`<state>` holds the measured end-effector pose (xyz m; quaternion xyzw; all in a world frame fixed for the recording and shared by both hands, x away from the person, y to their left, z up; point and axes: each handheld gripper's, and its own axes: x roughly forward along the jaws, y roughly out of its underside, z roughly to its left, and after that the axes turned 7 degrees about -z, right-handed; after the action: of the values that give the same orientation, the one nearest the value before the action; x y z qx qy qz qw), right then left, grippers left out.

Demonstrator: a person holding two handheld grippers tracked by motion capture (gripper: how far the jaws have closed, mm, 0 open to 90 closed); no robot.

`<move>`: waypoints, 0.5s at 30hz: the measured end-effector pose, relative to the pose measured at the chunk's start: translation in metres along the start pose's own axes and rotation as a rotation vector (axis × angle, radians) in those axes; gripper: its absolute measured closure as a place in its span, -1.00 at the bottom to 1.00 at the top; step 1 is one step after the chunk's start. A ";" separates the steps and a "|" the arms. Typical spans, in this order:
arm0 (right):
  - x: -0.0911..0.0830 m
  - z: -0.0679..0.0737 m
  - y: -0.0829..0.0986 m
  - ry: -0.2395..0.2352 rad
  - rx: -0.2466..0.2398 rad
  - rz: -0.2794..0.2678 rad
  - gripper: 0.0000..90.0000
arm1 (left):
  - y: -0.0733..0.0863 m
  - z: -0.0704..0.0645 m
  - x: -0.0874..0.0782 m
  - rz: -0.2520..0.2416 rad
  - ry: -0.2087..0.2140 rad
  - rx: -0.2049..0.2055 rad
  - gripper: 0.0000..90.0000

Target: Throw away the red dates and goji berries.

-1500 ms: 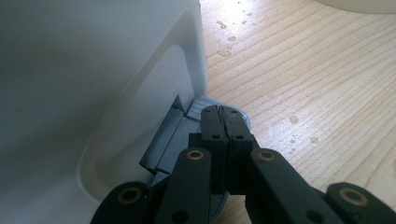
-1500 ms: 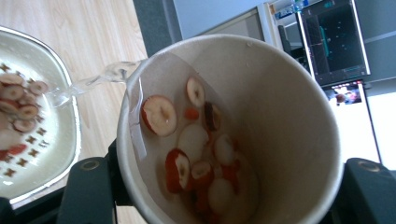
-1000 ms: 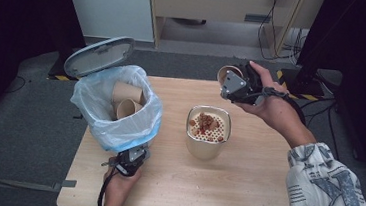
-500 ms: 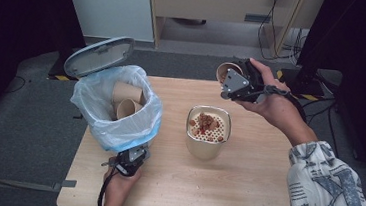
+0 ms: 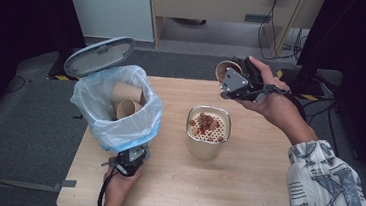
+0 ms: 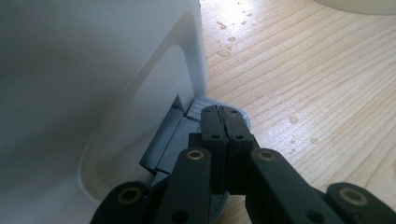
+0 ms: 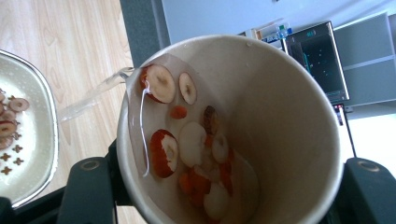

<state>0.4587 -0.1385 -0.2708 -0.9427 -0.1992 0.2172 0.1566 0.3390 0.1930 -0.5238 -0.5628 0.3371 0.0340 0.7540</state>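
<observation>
Right gripper (image 5: 229, 78) clamped on a tilted brown paper cup (image 5: 225, 69) of sliced fruit, above the wooden tabletop's (image 5: 243, 188) far edge. Left gripper (image 6: 220, 119) closed, pressing the white pedal bin's (image 5: 114, 122) grey pedal (image 6: 187, 135) near the front-left corner.

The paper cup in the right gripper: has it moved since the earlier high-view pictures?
No. The paper cup stays beyond the table's far edge, behind the strainer bowl.

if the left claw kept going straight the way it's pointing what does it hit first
Most likely the grey pedal at the foot of the white bin: the left claw, jaws shut, is over it already, seemingly touching. Past that comes the bin wall, though depth is hard to judge.
</observation>
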 end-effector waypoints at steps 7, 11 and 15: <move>0.000 0.001 -0.001 0.016 -0.049 0.028 -0.25 | 0.000 0.000 0.000 -0.001 0.001 0.002 0.96; 0.000 0.001 -0.002 0.023 -0.087 0.039 -0.25 | 0.000 0.000 0.000 -0.001 0.002 0.003 0.96; 0.000 0.003 -0.002 0.030 -0.129 0.054 -0.25 | 0.000 0.000 0.000 -0.004 0.001 0.000 0.96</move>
<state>0.4570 -0.1360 -0.2726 -0.9589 -0.1849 0.1942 0.0927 0.3393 0.1930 -0.5240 -0.5635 0.3364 0.0324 0.7539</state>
